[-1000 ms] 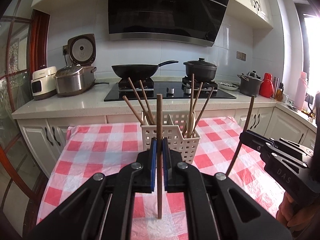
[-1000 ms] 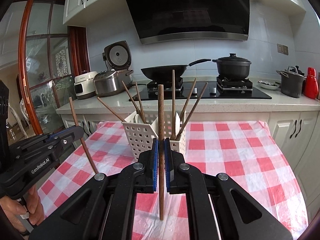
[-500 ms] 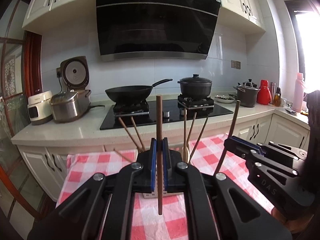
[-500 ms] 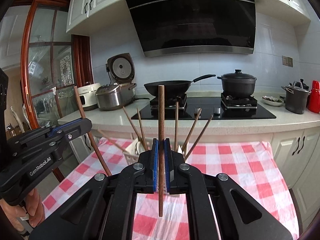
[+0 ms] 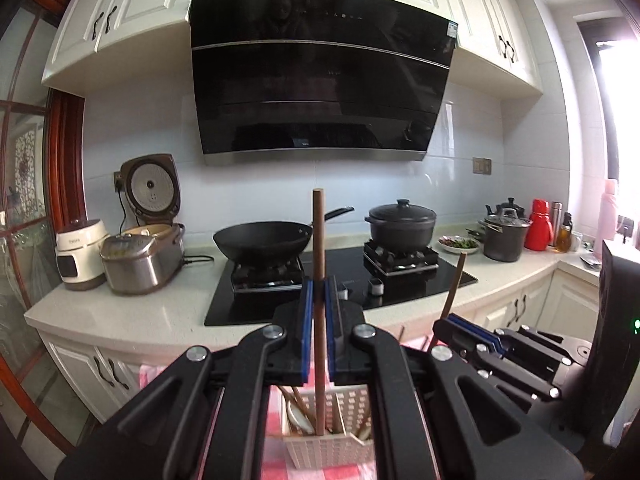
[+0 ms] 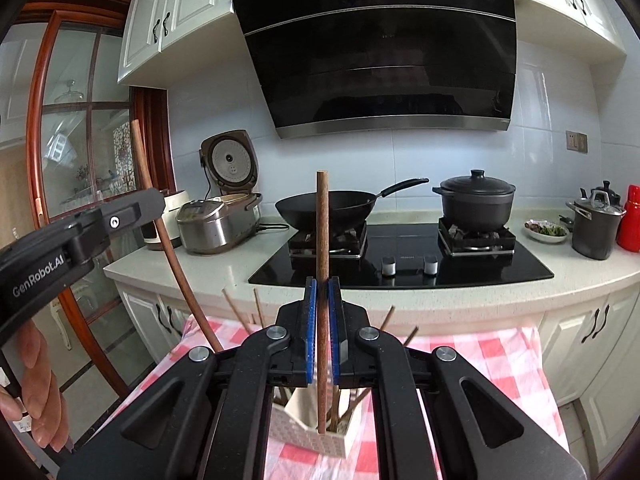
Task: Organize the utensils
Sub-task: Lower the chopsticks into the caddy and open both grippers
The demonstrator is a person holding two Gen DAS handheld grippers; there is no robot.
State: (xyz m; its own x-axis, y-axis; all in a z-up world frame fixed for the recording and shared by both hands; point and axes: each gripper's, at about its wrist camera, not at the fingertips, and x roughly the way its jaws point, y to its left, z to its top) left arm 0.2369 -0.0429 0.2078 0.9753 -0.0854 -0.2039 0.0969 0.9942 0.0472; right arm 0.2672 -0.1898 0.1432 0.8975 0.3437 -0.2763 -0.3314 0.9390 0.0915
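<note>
My left gripper (image 5: pixel 319 292) is shut on a brown wooden chopstick (image 5: pixel 319 240) that stands upright between its blue pads. The right gripper (image 6: pixel 322 292) is shut on a second upright wooden chopstick (image 6: pixel 322 224). Both chopsticks hang above a white perforated utensil basket (image 5: pixel 320 450) (image 6: pixel 316 436) on the red-checked tablecloth (image 6: pixel 472 360). Several chopsticks and a pale spoon stand in the basket. In the left wrist view the right gripper (image 5: pixel 444 322) shows at the right with its chopstick (image 5: pixel 456 280). In the right wrist view the left gripper (image 6: pixel 158 204) shows at the left with its chopstick (image 6: pixel 172 256).
Beyond the table runs a kitchen counter (image 5: pixel 132 312) with a rice cooker (image 5: pixel 140 256), a black wok (image 5: pixel 264 240) and a black pot (image 5: pixel 402 226) on the hob. A person's hand (image 6: pixel 34 392) holds the left tool. White cabinets (image 6: pixel 588 324) stand below the counter.
Both grippers have risen with their chopsticks, so the basket has dropped low in both views and lies mostly behind the gripper bodies. The chopsticks' lower tips now hang over the basket.
</note>
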